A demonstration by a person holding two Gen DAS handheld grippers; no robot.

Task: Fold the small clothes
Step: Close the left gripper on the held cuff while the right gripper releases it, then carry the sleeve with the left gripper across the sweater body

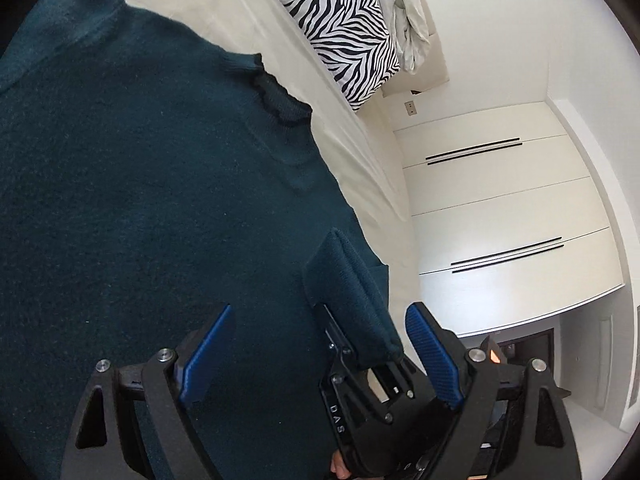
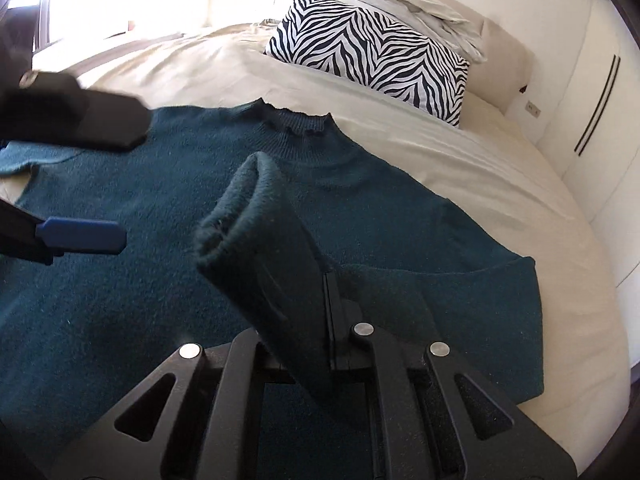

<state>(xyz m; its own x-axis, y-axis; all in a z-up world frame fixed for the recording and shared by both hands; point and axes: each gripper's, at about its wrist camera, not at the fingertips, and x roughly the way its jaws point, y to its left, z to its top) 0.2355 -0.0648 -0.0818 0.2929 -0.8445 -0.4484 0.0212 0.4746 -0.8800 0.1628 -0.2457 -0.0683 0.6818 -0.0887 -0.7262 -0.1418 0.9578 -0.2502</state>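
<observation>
A dark teal sweater (image 2: pixel 120 300) lies flat on a cream bed, its ruffled collar (image 2: pixel 296 120) toward the pillows. My right gripper (image 2: pixel 326 276) is shut on the sweater's sleeve; the cuff (image 2: pixel 248 232) stands up from the jaws above the sweater's body. In the left wrist view that sleeve cuff (image 1: pixel 352 288) and the right gripper's black fingers show between my left gripper's blue pads (image 1: pixel 208 356). My left gripper (image 1: pixel 320 308) is open over the sweater (image 1: pixel 140 180) and grips nothing. From the right wrist view the left gripper (image 2: pixel 134 184) hovers at the left, blurred, jaws apart.
A zebra-print pillow (image 2: pixel 372 48) and crumpled pale bedding (image 2: pixel 400 0) lie at the head of the bed (image 2: pixel 460 168). White wardrobe doors (image 1: pixel 500 208) stand beside the bed. The bed's rounded edge (image 2: pixel 600 280) runs close to the sweater's right side.
</observation>
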